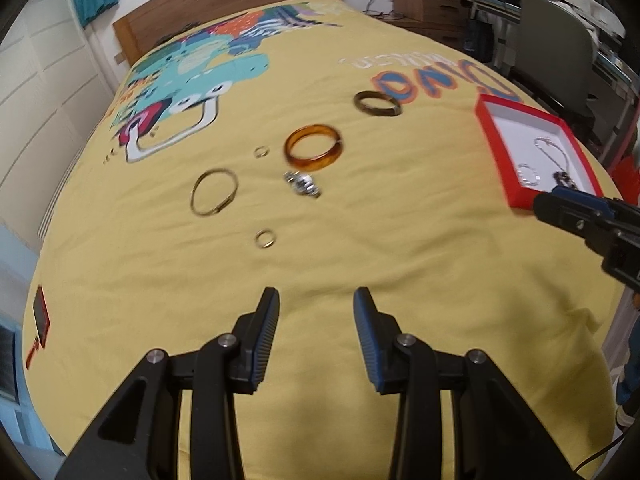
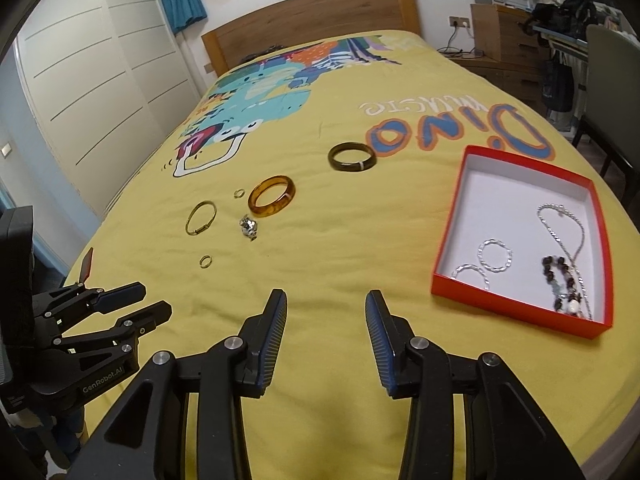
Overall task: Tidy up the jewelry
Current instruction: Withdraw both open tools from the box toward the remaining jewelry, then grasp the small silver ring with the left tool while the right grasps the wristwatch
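Observation:
Loose jewelry lies on the yellow bedspread (image 2: 320,272): an amber bangle (image 2: 272,200) (image 1: 314,153), a dark bangle (image 2: 352,157) (image 1: 377,103), a thin gold bangle (image 2: 201,218) (image 1: 213,197), a silver watch (image 2: 249,227) (image 1: 302,183), a small ring (image 2: 205,261) (image 1: 265,238) and another small ring (image 2: 239,193) (image 1: 261,152). A red box (image 2: 440,272) (image 1: 490,136) holds silver chains and a beaded bracelet (image 2: 560,280). My left gripper (image 1: 316,300) (image 2: 154,300) is open and empty, near the ring. My right gripper (image 2: 326,300) is open and empty, left of the box.
A wooden headboard (image 2: 312,12) stands at the far end. White wardrobe doors (image 2: 92,80) are on the left. A wooden dresser (image 2: 504,36) and a chair (image 2: 612,92) stand on the right. A small red object (image 2: 86,266) lies at the bed's left edge.

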